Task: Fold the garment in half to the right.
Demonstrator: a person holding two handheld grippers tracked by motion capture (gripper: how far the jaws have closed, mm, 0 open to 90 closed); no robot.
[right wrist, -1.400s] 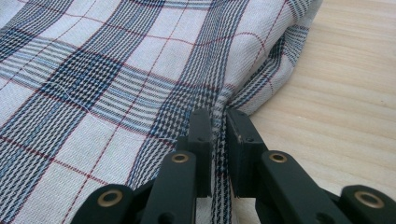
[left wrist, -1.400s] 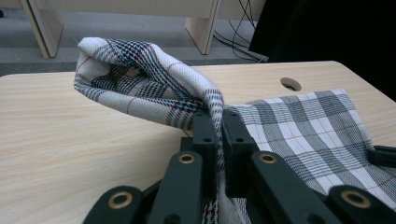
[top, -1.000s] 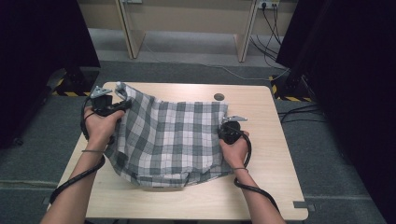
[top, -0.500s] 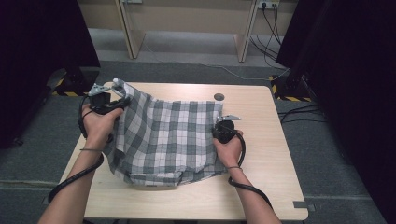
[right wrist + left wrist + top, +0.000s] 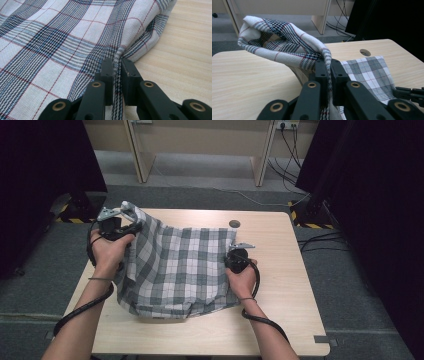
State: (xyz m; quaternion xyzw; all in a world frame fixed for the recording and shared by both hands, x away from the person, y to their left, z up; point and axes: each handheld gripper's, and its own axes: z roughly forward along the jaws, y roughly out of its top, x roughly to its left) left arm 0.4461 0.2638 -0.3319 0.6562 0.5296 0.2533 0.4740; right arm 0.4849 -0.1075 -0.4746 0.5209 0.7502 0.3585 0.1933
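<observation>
**Both grippers clamped on the checked cloth, right hand drawn inward**

Over on the left, the left gripper [image 5: 121, 217] sits at the far left corner of the tabletop [image 5: 280, 320], and its fingers [image 5: 322, 72] are pinched tight on a bunched fold of the checked cloth [image 5: 175, 265]. That corner is lifted clear of the wood and loops up and over in the left gripper view. What lies inside that loop is hard to make out, and the cloth's underside is hidden.

Across the middle, the cloth spreads over the tabletop, rumpled along its near edge, where something pale peeks out from under the hem; I cannot tell what it is.

On to the right: the right gripper [image 5: 239, 251] has its fingers [image 5: 107, 75] closed on the cloth's right edge, fabric squeezed in the narrow gap between them. The hand covers most of the gripper from above, so the grip reads best in the right gripper view.

Compared with a second ago, the right hand has come in towards the middle, and the cloth's right edge with it. The left corner has barely shifted.

The tabletop is pale wood with a round cable hole [image 5: 234, 224] near its far edge. Grey carpet [image 5: 360, 285] surrounds it, dark curtains hang at both sides, and cables [image 5: 320, 240] trail on the floor at the right.
</observation>
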